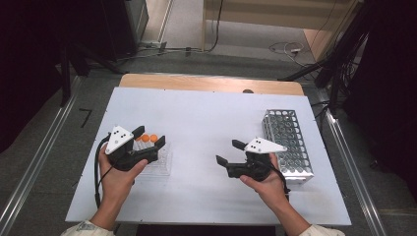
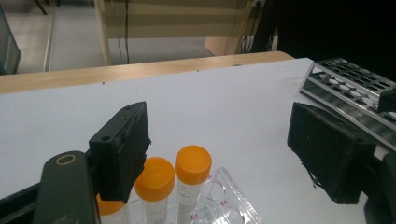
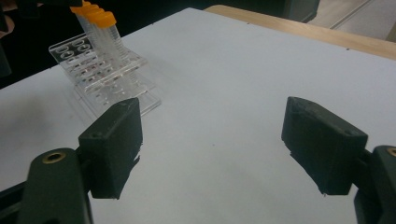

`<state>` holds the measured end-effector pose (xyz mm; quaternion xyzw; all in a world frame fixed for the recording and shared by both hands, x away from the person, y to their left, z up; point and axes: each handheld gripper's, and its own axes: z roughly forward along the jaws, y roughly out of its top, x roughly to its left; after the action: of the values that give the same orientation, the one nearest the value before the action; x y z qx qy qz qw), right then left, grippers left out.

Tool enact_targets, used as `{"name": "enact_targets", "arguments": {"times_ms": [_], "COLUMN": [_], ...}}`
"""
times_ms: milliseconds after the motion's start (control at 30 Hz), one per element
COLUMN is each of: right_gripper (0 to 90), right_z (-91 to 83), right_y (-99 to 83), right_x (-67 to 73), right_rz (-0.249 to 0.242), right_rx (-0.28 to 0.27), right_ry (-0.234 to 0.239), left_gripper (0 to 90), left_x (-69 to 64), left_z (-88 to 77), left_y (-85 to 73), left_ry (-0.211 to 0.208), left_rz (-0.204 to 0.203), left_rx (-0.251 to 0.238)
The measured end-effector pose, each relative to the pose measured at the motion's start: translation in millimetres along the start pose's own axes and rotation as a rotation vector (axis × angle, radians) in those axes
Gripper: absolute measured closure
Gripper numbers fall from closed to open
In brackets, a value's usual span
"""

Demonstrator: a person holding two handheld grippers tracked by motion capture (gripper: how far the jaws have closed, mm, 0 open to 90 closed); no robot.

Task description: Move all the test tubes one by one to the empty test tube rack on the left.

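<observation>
A clear plastic tube rack (image 1: 160, 162) stands on the left of the white table and holds orange-capped tubes (image 1: 149, 138) at its far end. My left gripper (image 1: 150, 136) hovers over that end, open. In the left gripper view the orange-capped tubes (image 2: 193, 164) stand upright in the clear rack (image 2: 229, 205) just inside the left jaw, with a third cap partly hidden behind that jaw; the left gripper (image 2: 226, 154) touches none of them. My right gripper (image 1: 229, 152) is open over bare table, right of centre. In its own view the right gripper (image 3: 219, 149) has nothing between its jaws.
A metal wire tube rack (image 1: 287, 142) stands at the right, close beside the right hand, and shows as the metal rack (image 2: 355, 93) in the left gripper view. The white table sheet (image 1: 206, 118) ends at a wooden edge (image 1: 211, 82) at the back. Cables lie on the floor beyond.
</observation>
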<state>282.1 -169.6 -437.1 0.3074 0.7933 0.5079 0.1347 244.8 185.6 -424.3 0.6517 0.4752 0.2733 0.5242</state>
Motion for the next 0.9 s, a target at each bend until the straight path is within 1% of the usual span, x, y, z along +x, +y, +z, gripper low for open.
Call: {"name": "enact_targets", "arguments": {"times_ms": [67, 133, 200, 333, 400, 567, 667, 733, 900], "right_gripper": [19.1, 19.1, 19.0, 19.0, 19.0, 18.9, 18.9, 18.9, 18.9], "right_z": [-3.6, -7.6, -12.2, -22.8, -28.9, -45.4, -58.5, -68.0, -88.5], "right_y": [-0.6, -1.1, -1.6, -3.0, -3.7, -7.3, -11.8, -15.1, -24.0], "right_x": [-2.3, -4.8, -7.8, -14.3, -17.1, -26.5, -33.7, -38.8, -50.4], "right_rz": [0.002, 0.007, 0.01, 0.02, 0.025, 0.03, 0.049, 0.057, 0.09], "right_rx": [-0.003, -0.008, -0.014, -0.025, -0.031, -0.044, -0.051, -0.058, -0.066], "right_ry": [-0.01, -0.022, -0.034, -0.06, -0.078, -0.133, -0.171, -0.195, -0.242], "left_gripper": [21.3, 20.8, 20.8, 20.7, 20.7, 20.6, 20.4, 20.0, 19.8], "left_x": [0.4, 1.1, 2.3, 6.0, 8.9, 16.3, 19.2, 20.2, 24.2], "left_z": [-2.4, -5.0, -9.1, -18.9, -24.6, -38.5, -44.5, -46.9, -48.5], "left_y": [-1.9, -4.8, -7.7, -14.6, -17.8, -24.4, -27.1, -27.8, -30.7], "left_ry": [0.002, 0.003, 0.005, 0.012, 0.022, 0.047, 0.055, 0.063, 0.073], "left_rz": [0.003, -0.005, -0.004, -0.012, -0.013, -0.021, -0.021, -0.02, -0.028], "left_rx": [0.008, 0.008, 0.013, 0.012, 0.006, -0.011, -0.025, -0.033, -0.031]}}
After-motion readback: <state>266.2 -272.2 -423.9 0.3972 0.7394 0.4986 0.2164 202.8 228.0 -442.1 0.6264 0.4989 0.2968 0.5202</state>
